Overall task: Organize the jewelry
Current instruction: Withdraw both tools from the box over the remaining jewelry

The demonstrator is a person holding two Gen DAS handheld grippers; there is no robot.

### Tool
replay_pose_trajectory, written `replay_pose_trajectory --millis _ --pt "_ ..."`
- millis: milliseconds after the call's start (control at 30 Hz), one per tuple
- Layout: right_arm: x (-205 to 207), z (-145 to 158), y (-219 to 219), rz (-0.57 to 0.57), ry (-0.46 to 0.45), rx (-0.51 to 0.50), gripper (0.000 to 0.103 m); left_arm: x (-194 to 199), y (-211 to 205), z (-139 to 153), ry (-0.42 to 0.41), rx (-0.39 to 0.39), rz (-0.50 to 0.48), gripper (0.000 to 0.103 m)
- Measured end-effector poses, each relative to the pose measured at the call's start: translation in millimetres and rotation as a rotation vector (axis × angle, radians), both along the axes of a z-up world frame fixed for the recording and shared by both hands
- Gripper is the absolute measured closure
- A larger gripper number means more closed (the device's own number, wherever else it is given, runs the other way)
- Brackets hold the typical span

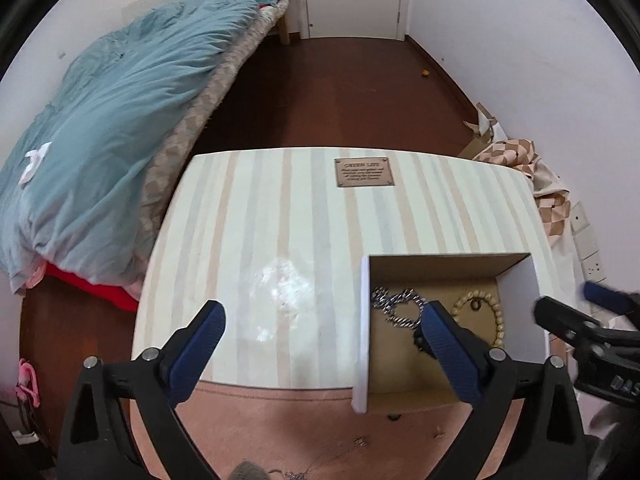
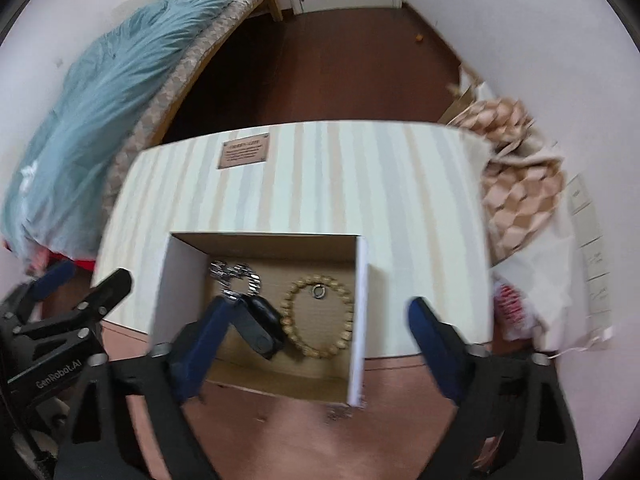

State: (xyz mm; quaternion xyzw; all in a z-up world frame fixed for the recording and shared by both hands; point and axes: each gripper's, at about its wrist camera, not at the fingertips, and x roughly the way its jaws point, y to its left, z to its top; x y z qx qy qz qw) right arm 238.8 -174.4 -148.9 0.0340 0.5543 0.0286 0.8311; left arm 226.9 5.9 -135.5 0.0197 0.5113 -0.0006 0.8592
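An open white cardboard box sits at the near edge of a striped table. Inside lie a silver chain bracelet, a black watch, a wooden bead bracelet and a small ring. My left gripper is open and empty over the table's near edge, left of the box. My right gripper is open and empty above the box's near side. The right gripper also shows at the right in the left wrist view.
A brass plaque is fixed at the table's far side. A bed with a blue duvet stands to the left. Checkered fabric and paper lie to the right by the wall. Pink carpet lies below the table edge.
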Motion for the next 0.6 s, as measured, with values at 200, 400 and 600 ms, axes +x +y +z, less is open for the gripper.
replay_pose_trajectory --millis 200,400,600 --pt "-29 8 6 -0.001 -0.019 -0.123 0.001 -25 1 7 -0.03 0.03 0.012 0.0" --pt "-62 26 15 -0.01 -0.048 -0.122 0.001 -55 4 32 -0.062 0.018 0.011 0.0" --pt "-96 63 22 -0.016 -0.121 -0.113 0.001 -89 7 68 -0.122 0.015 0.003 0.0"
